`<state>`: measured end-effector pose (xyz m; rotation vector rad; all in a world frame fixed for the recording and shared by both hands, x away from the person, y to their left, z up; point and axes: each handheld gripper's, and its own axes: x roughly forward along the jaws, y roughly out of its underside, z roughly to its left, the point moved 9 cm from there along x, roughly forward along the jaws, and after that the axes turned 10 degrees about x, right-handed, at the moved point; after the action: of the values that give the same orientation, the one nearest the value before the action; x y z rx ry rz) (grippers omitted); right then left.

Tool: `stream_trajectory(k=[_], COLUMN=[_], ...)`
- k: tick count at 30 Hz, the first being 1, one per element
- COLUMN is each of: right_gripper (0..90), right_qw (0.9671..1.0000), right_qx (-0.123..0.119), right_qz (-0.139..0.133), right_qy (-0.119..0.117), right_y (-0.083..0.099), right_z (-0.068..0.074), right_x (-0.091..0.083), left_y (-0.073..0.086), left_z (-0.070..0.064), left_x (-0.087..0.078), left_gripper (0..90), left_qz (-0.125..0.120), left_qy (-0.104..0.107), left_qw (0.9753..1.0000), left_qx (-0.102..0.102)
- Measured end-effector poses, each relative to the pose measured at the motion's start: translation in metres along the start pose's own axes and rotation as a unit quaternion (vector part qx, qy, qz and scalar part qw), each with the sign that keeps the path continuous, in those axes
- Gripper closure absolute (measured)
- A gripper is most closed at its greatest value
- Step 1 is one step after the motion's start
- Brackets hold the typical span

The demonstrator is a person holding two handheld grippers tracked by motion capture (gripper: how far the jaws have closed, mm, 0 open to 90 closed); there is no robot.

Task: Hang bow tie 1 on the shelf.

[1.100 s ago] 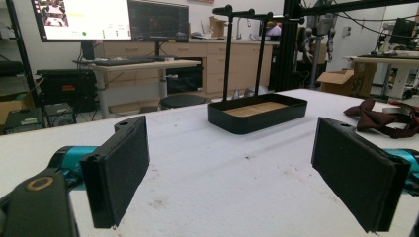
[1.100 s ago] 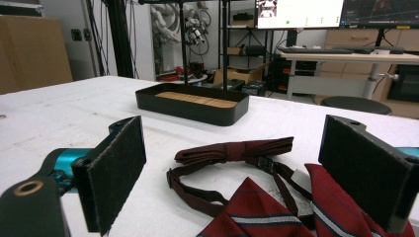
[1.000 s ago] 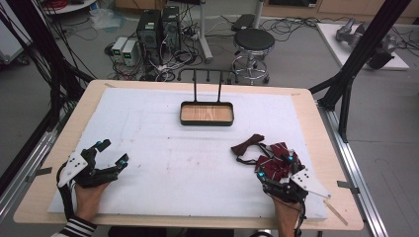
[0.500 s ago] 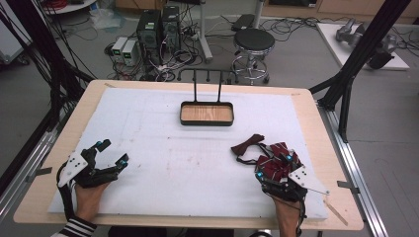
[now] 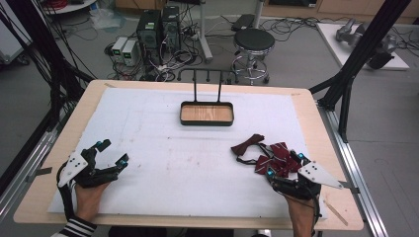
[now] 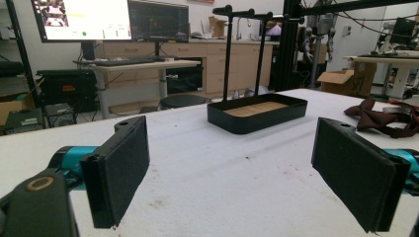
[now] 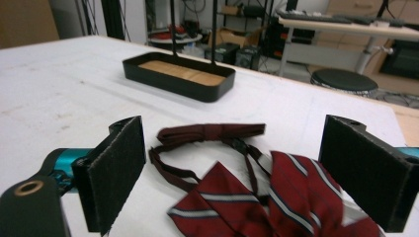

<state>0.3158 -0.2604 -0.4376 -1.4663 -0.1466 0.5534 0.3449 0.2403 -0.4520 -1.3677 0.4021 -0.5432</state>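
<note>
White-covered table (image 5: pixel 163 197), work barely begun. Right gripper (image 5: pixel 282 167), jaws spread, straddles the striped maroon bow tie (image 7: pixel 276 197) without pinching it. Left gripper (image 5: pixel 111 154), spread, holds nothing. Farther off: black tray with hanging rack (image 5: pixel 206 114), nothing on it; the tie's transfer is likely still to do.

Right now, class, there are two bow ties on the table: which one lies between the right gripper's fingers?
The striped bow tie, dark red with pale stripes, lies between the open right gripper fingers. The plain dark red bow tie lies beyond it, toward the tray.

Probably a lab; computers (image 5: pixel 158 29), monitors (image 6: pixel 81 19).
</note>
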Motion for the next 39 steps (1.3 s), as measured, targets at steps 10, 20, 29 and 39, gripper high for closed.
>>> stream_trajectory(k=[10, 20, 29, 39], right_gripper=[9.9, 9.9, 10.6, 17.5], right_qw=[0.9972, 0.9870, 0.9737, 0.9511], right_qx=[0.004, 0.009, -0.017, -0.042], right_qz=[0.072, 0.158, 0.227, 0.306], right_qy=[0.019, 0.025, 0.015, 0.011], right_y=[-0.001, 0.007, 0.016, 0.033], right_z=[-0.024, -0.042, -0.044, -0.042], right_x=[-0.005, -0.006, 0.006, 0.014], left_y=[0.000, 0.000, 0.000, 0.000], left_z=[0.000, 0.000, 0.000, 0.000], left_x=[0.000, 0.000, 0.000, 0.000], left_gripper=[15.2, 15.2, 15.2, 15.2], left_qz=[0.000, 0.000, 0.000, -0.001], left_qy=[0.000, 0.000, 0.000, -0.001], left_qw=[1.0000, 1.0000, 1.0000, 1.0000], left_qx=[0.000, -0.001, -0.001, -0.002])
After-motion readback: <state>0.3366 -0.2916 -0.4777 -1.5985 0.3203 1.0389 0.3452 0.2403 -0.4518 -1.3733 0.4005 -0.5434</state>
